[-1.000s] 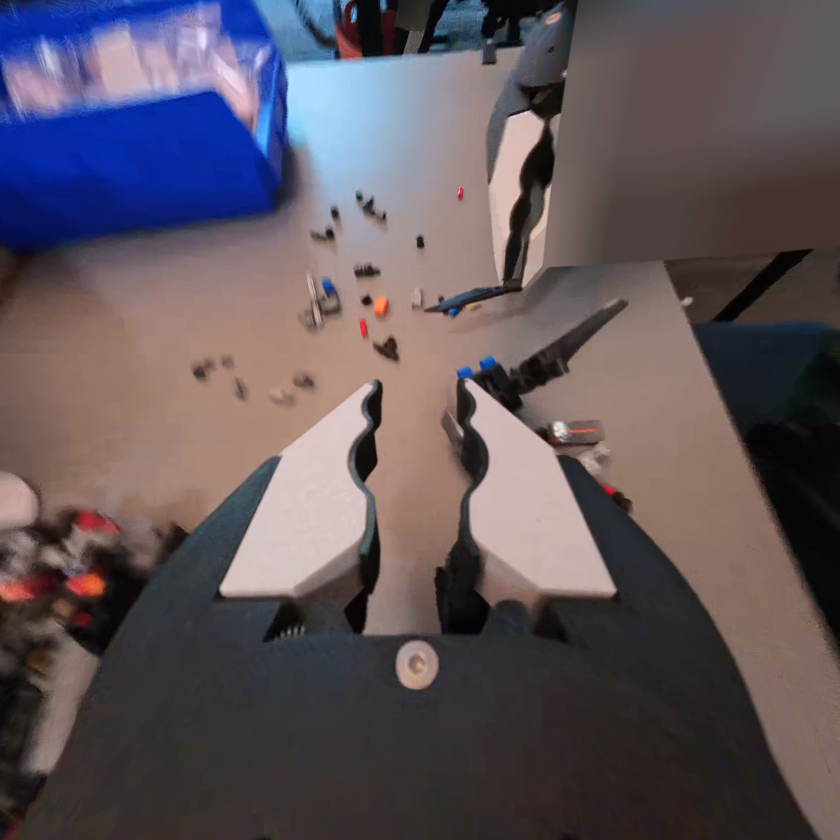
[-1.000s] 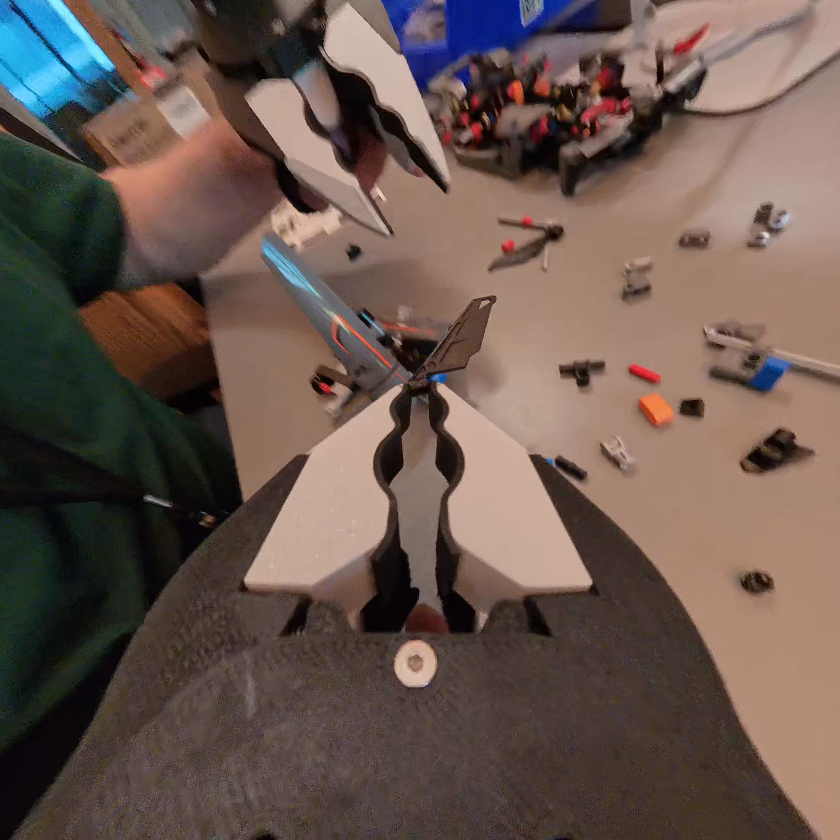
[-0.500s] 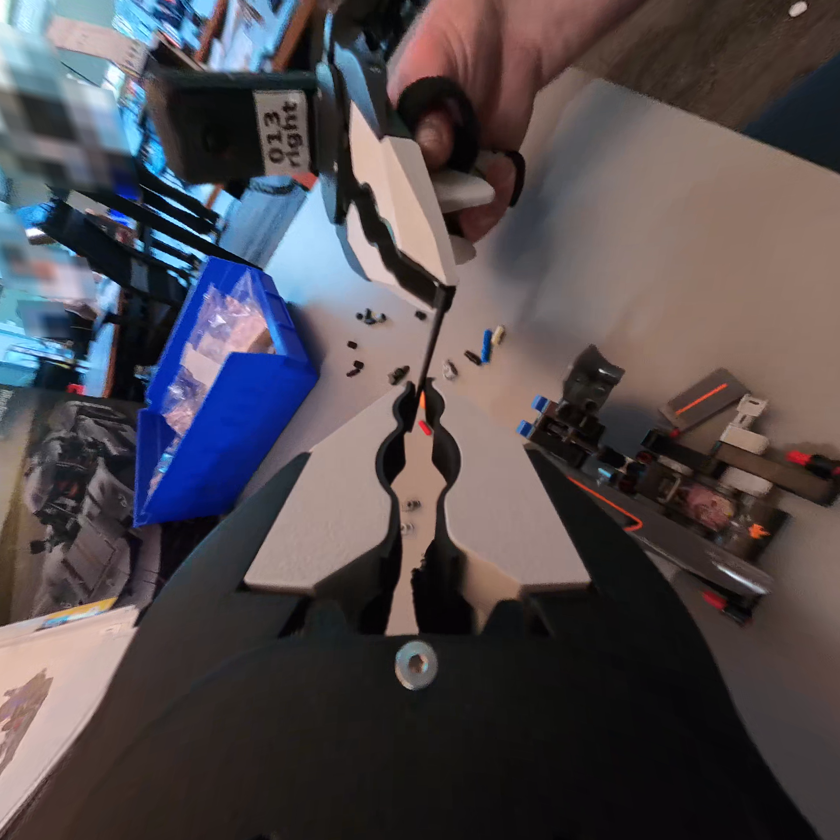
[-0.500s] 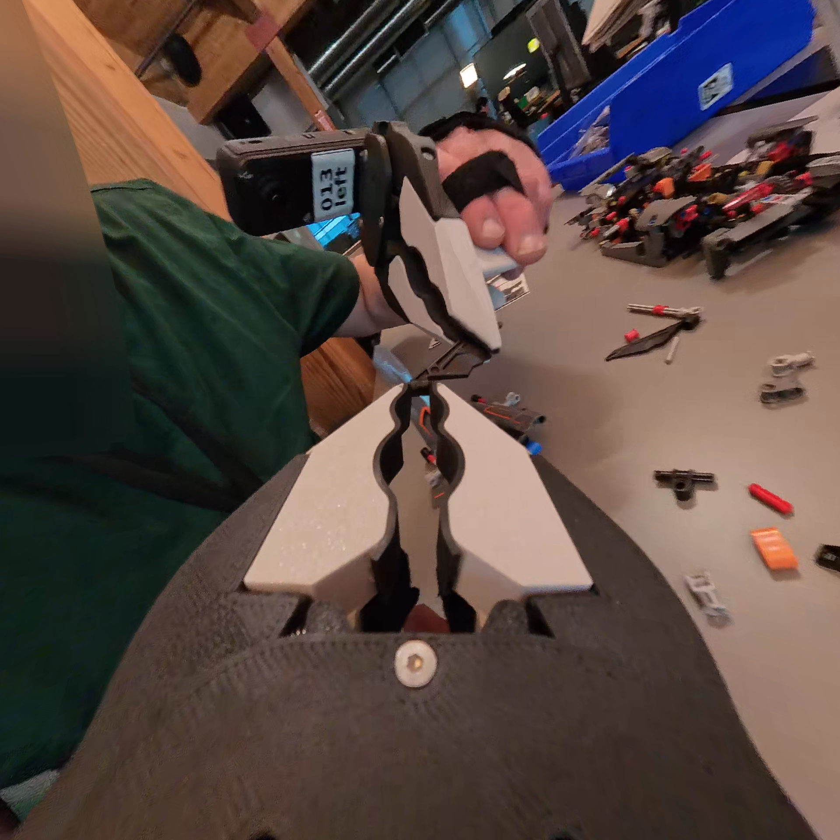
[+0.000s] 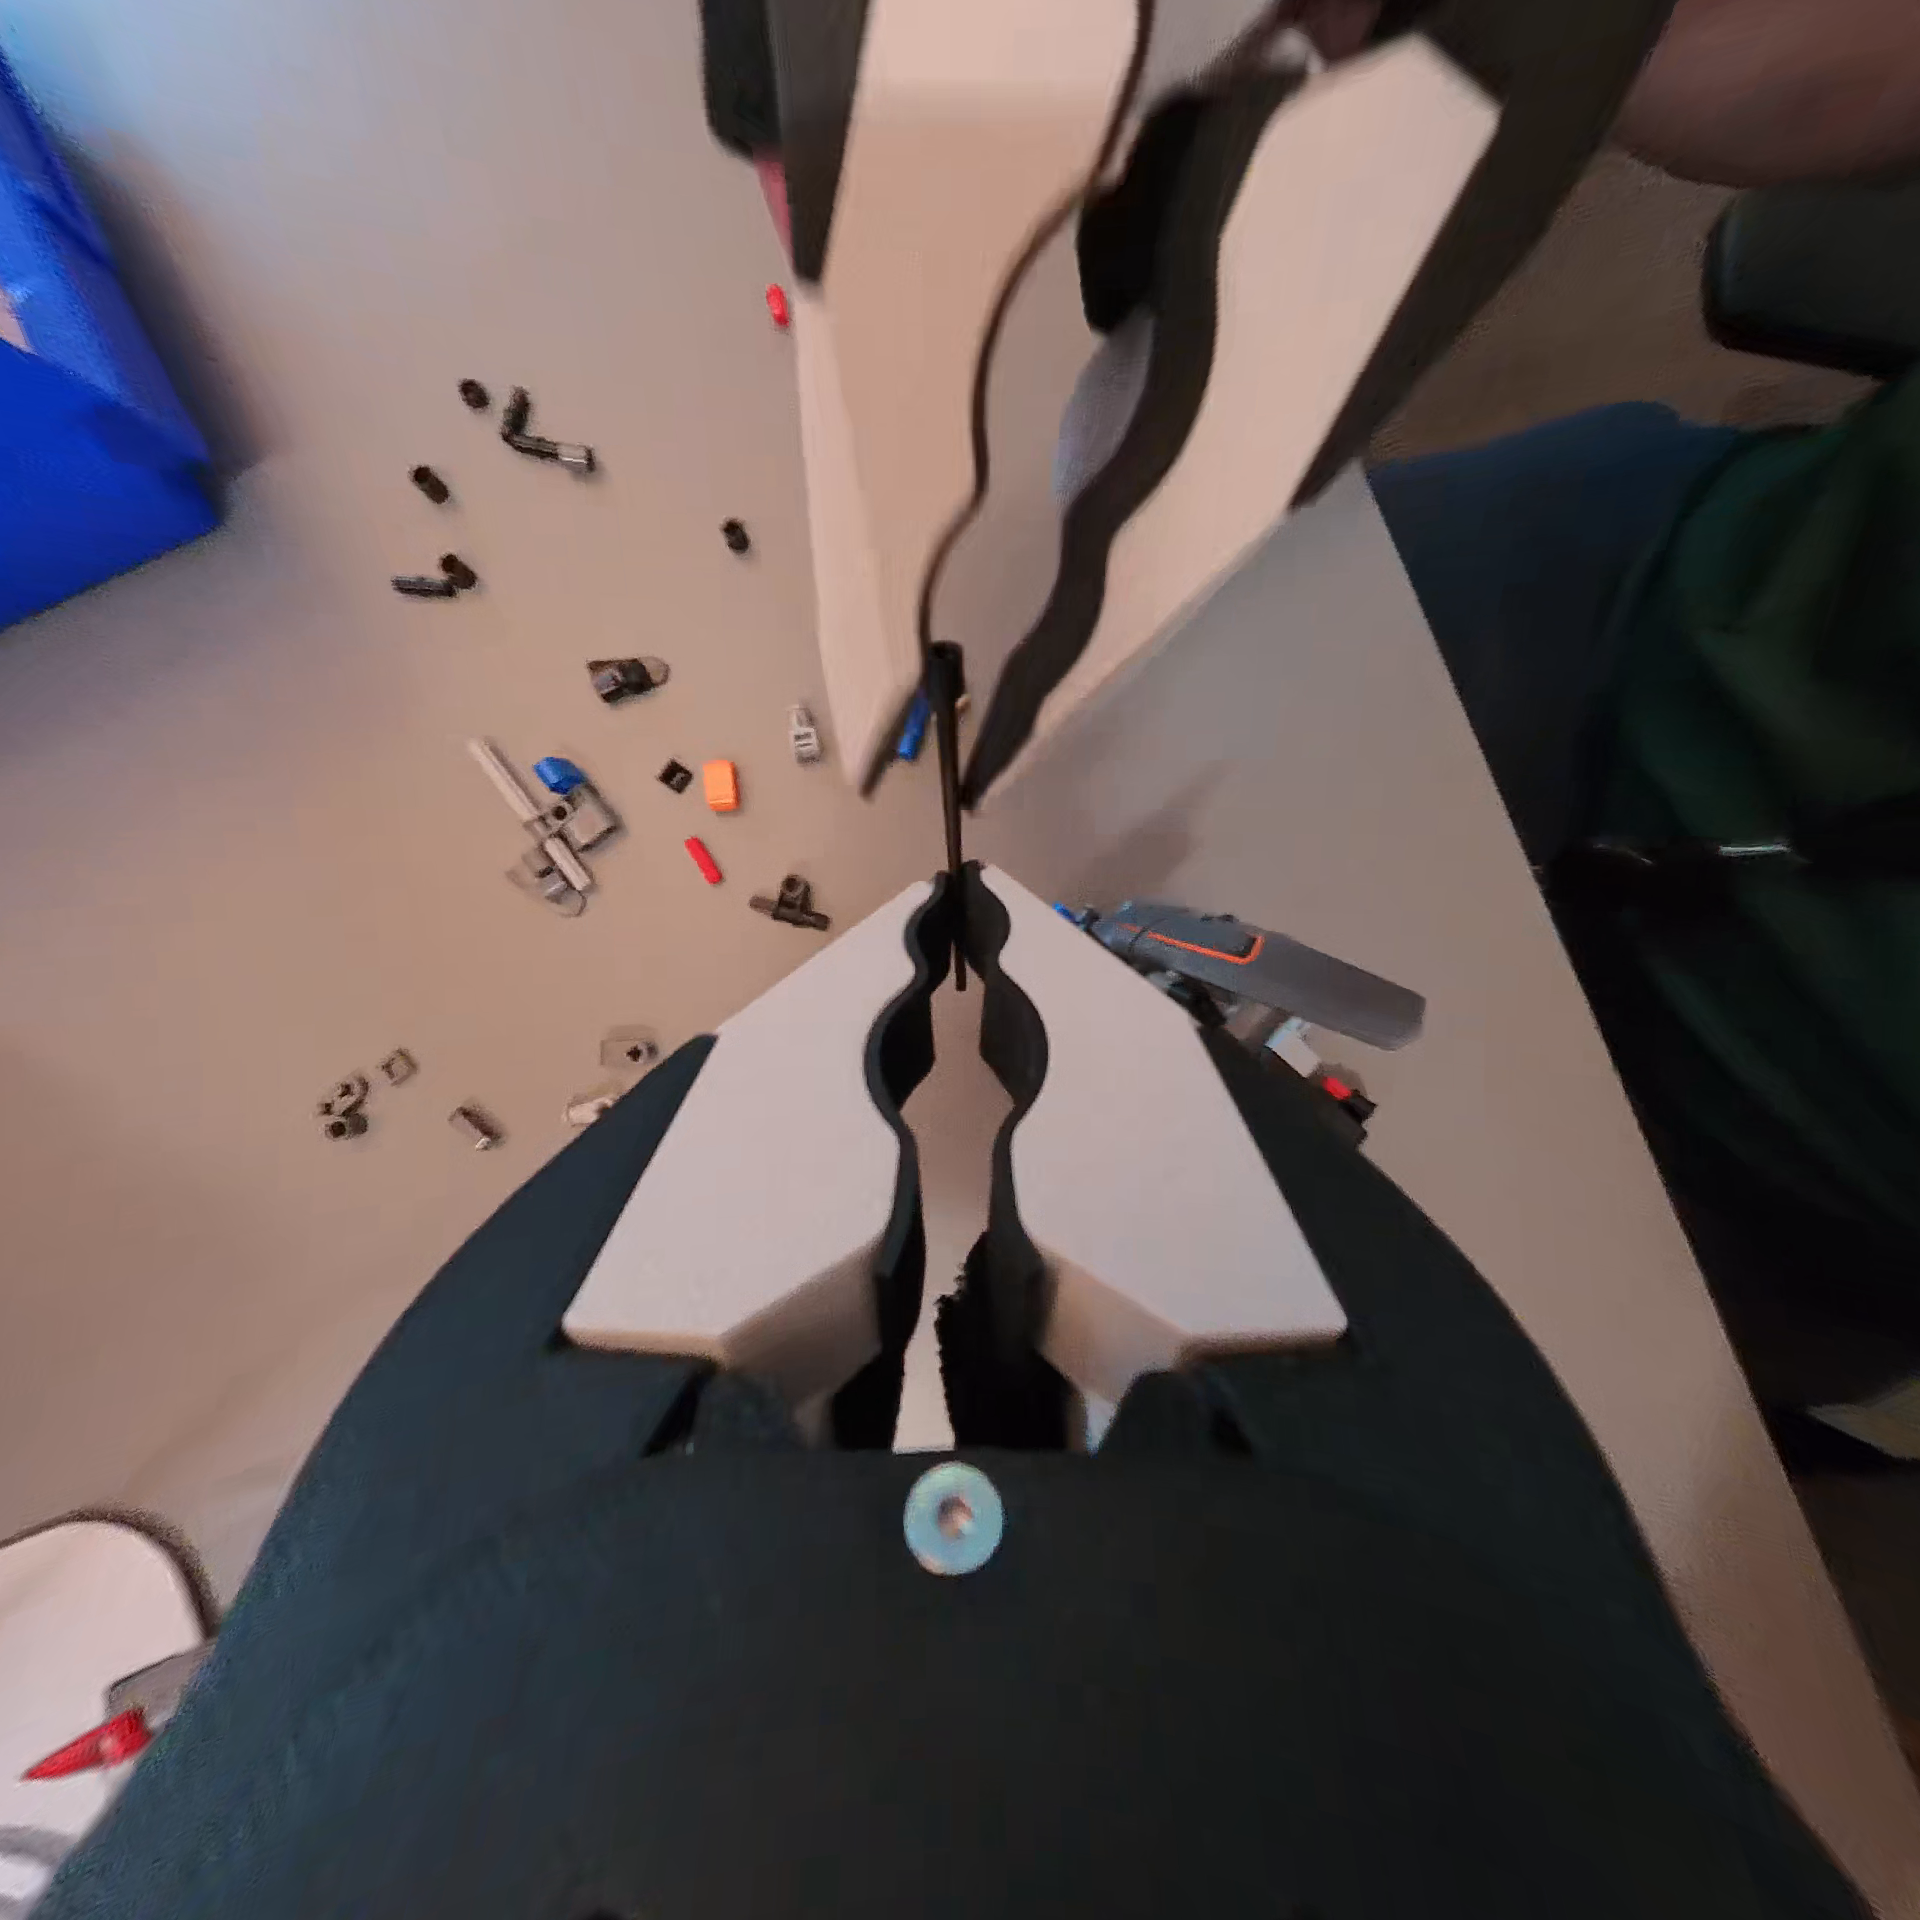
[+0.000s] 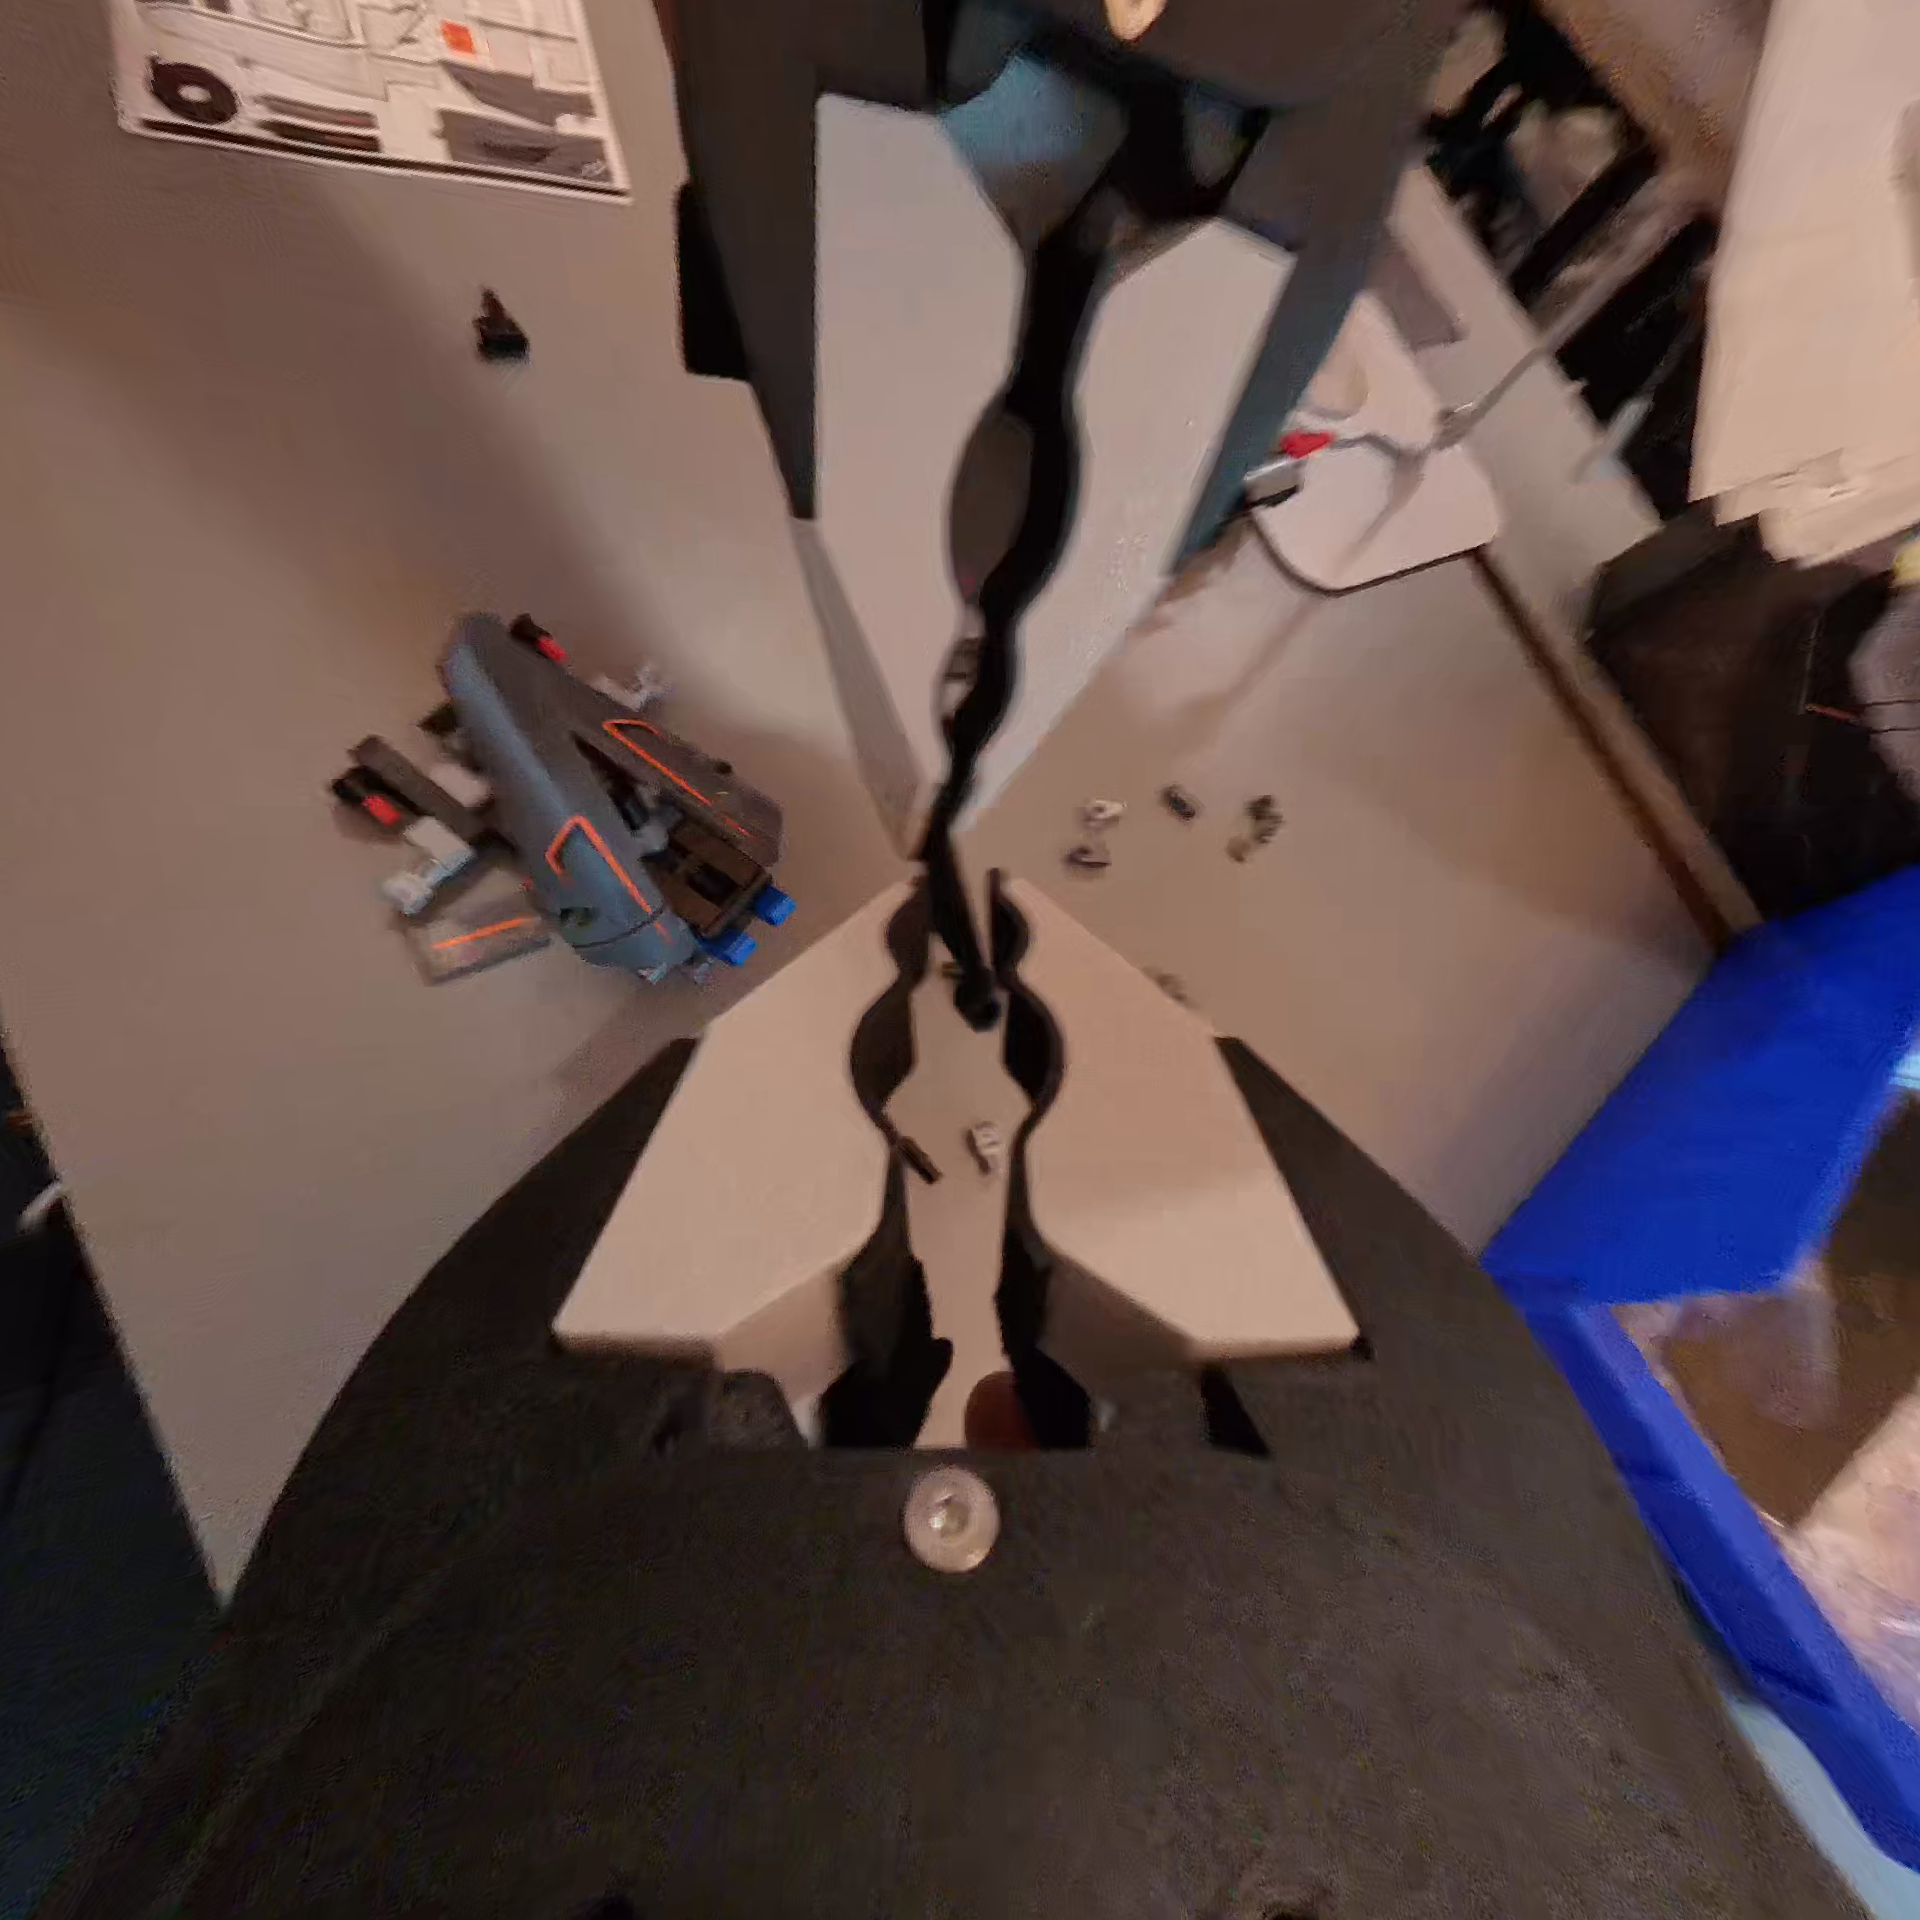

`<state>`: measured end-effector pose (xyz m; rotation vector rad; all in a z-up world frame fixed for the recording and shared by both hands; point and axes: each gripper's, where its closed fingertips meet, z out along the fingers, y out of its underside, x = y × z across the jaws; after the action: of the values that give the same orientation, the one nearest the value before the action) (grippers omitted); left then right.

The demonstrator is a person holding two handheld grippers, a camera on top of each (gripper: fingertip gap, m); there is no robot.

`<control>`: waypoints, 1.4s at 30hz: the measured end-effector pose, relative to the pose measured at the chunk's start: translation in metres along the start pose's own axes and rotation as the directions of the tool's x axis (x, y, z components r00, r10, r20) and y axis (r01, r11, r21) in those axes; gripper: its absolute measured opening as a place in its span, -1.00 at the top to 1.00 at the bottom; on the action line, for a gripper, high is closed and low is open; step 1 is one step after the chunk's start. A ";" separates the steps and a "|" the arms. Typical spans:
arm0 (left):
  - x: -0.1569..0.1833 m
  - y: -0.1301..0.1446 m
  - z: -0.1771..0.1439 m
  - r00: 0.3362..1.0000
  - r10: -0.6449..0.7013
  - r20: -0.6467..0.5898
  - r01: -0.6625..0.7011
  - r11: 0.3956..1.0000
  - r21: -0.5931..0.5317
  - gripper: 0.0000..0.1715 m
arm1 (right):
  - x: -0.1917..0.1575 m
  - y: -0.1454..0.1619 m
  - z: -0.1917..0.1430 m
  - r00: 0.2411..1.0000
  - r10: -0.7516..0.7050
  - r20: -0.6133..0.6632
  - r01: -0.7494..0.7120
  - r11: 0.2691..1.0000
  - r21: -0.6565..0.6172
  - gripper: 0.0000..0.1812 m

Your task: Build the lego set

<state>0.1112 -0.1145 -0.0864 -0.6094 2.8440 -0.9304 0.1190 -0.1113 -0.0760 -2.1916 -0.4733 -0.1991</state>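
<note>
A thin black blade-shaped lego piece (image 5: 951, 821) hangs in the air between both grippers. My left gripper (image 5: 954, 883) is shut on its narrow end. My right gripper (image 6: 956, 885) faces it tip to tip, its jaws slightly apart around the piece's thicker round end (image 6: 966, 977), which carries a blue pin. In the left wrist view the right gripper (image 5: 916, 790) comes down from above; in the right wrist view the left gripper (image 6: 935, 847) does. The partly built grey model with orange lines (image 6: 613, 821) lies on the table below, and also shows in the left wrist view (image 5: 1247, 956).
Small loose lego pieces, among them an orange one (image 5: 717, 784), lie scattered on the grey table. A blue bin (image 6: 1714, 1143) stands at one side, an instruction sheet (image 6: 364, 83) at the far end. The table edge and a green sleeve (image 5: 1766, 727) are to the right.
Both grippers have tilted to look down at the table, still tip to tip. The left stays shut on the black piece; the right's jaws have parted slightly around its other end.
</note>
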 end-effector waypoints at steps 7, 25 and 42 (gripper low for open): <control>-0.004 -0.010 -0.015 0.998 0.054 0.038 -0.058 0.992 0.113 0.95 | -0.001 -0.011 -0.006 0.903 0.294 0.314 -0.359 0.917 0.174 1.00; 0.080 0.119 0.022 0.940 -0.337 -0.053 0.339 0.940 0.046 0.94 | -0.096 0.036 0.011 0.730 0.572 0.373 -0.613 0.790 -0.011 1.00; 0.101 0.064 0.011 0.951 -0.304 0.048 0.263 0.882 0.390 0.82 | -0.068 0.009 0.000 0.670 0.451 0.589 -0.580 0.814 0.036 1.00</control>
<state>-0.0013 -0.1135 -0.1282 -1.0045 2.4159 -1.4015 0.0604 -0.1341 -0.1030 -2.0383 -0.1385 0.8033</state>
